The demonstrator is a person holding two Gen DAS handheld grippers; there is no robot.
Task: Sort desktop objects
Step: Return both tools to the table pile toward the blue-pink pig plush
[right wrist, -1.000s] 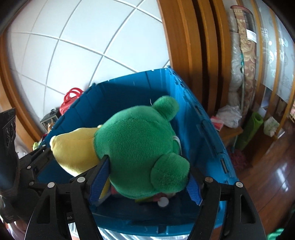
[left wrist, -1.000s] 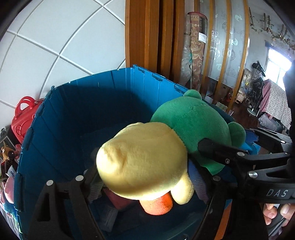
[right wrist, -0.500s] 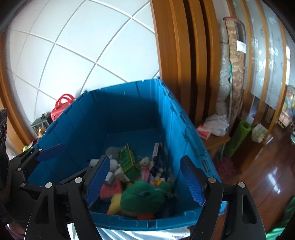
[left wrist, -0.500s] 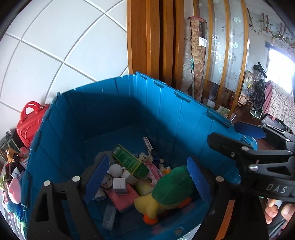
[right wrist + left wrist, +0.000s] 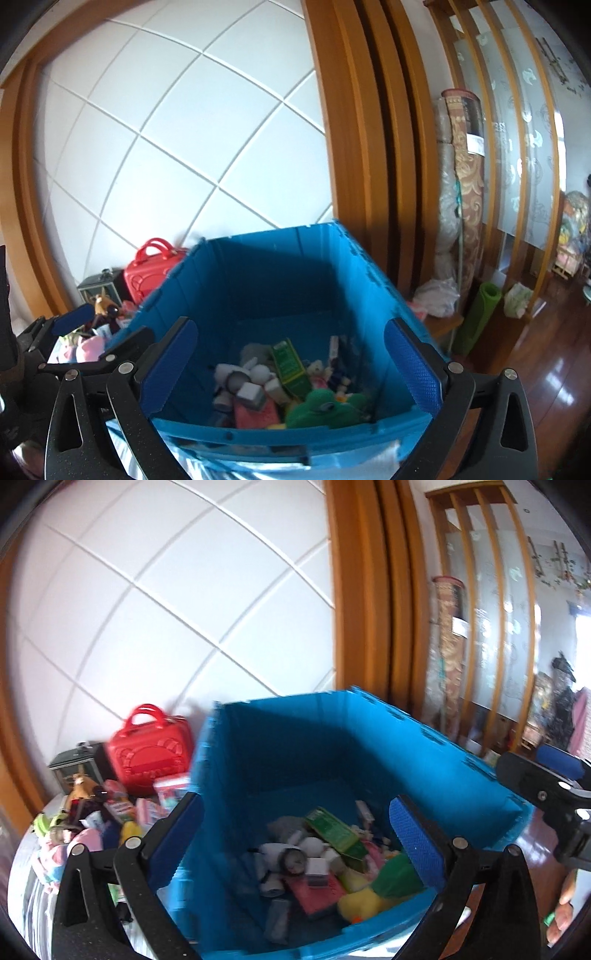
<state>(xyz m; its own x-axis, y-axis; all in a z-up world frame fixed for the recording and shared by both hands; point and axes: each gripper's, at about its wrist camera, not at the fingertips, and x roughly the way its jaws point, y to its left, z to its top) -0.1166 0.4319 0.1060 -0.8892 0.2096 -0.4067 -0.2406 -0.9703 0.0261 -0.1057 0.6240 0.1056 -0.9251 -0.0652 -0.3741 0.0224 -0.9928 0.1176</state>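
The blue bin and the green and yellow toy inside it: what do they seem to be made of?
The blue bin looks like hard moulded plastic: smooth, ribbed walls with a slight sheen and notched rims. The green and yellow toy looks like soft plush fabric, probably stuffed: fuzzy matt surface and rounded, slumped shape. Blur hides finer texture.

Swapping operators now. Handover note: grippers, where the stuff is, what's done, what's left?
Left gripper: jaws opening, nothing between them.
Right gripper: jaws opening, nothing between them. Both sit over the near side of the blue bin.
Done: the plush duck lies in the bin at its near wall, on top of a green box, a pink item and other small things.
Left: a pile of toys lies on the table to the left of the bin, with a red case behind it. Sort those next.
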